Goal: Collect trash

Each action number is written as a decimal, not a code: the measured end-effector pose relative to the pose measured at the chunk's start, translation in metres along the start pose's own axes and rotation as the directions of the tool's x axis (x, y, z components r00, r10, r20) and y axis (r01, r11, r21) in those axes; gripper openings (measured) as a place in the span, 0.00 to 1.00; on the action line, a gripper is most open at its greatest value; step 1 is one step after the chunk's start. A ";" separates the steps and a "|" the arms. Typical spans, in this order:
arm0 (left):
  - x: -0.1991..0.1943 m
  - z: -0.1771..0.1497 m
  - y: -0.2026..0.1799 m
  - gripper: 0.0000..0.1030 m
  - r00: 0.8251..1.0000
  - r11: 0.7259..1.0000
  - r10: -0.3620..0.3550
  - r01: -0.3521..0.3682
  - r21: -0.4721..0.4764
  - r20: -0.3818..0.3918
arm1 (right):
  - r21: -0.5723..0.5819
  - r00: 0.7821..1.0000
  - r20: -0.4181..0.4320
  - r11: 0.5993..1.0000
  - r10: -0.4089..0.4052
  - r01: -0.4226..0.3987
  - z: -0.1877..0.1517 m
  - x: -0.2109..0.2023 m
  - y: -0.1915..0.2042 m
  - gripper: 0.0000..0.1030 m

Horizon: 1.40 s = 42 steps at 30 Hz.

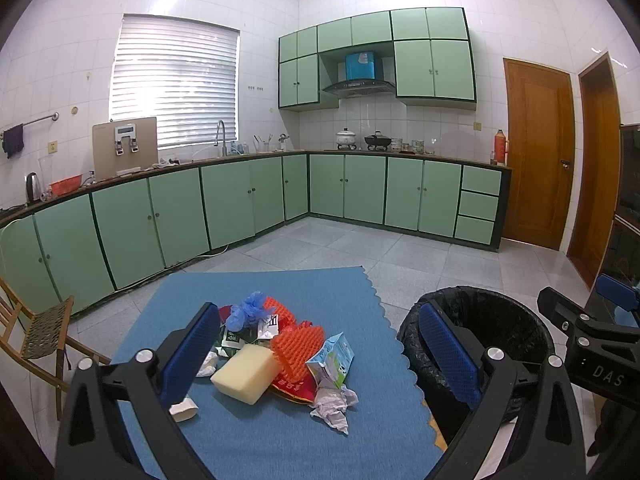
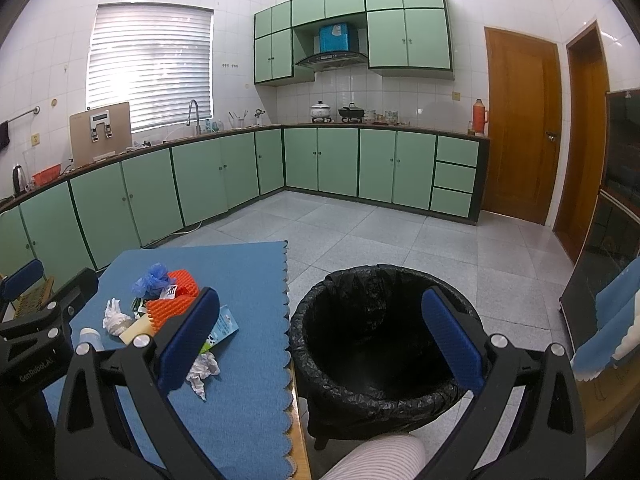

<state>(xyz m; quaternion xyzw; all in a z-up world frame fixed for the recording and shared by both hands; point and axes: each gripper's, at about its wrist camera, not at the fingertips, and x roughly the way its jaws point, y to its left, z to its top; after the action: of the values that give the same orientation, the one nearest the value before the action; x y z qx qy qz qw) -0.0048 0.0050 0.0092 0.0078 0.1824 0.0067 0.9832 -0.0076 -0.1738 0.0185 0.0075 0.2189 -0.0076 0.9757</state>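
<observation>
In the left wrist view, the left gripper's (image 1: pixel 320 354) own blue pads cover part of the trash pile (image 1: pixel 276 344) and the near left rim of the bin (image 1: pixel 480 320). The red wrapper (image 1: pixel 294 390) lies mostly buried under the sponge (image 1: pixel 246 372) and the carton (image 1: pixel 332 358), its print too small to read. The chair (image 1: pixel 36 332) is cut off by the left edge.
</observation>
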 end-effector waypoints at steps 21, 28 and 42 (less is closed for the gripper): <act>-0.002 0.003 0.000 0.94 1.000 1.000 0.003 -0.003 0.001 0.002 | 0.001 1.000 0.003 1.000 0.001 -0.001 0.003 -0.001 0.001 0.95; 0.000 0.002 0.000 0.94 1.000 1.000 0.003 -0.003 0.001 0.003 | 0.002 1.000 0.001 1.000 0.001 -0.001 0.005 0.000 0.002 0.95; 0.000 0.001 0.001 0.94 1.000 1.000 0.004 -0.004 -0.001 0.002 | 0.003 1.000 -0.002 1.000 0.002 -0.002 0.002 0.002 0.001 0.95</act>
<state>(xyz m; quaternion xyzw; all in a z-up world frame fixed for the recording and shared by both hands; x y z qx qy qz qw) -0.0047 0.0060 0.0102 0.0077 0.1812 0.0090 0.9834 -0.0052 -0.1725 0.0194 0.0093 0.2199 -0.0067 0.9755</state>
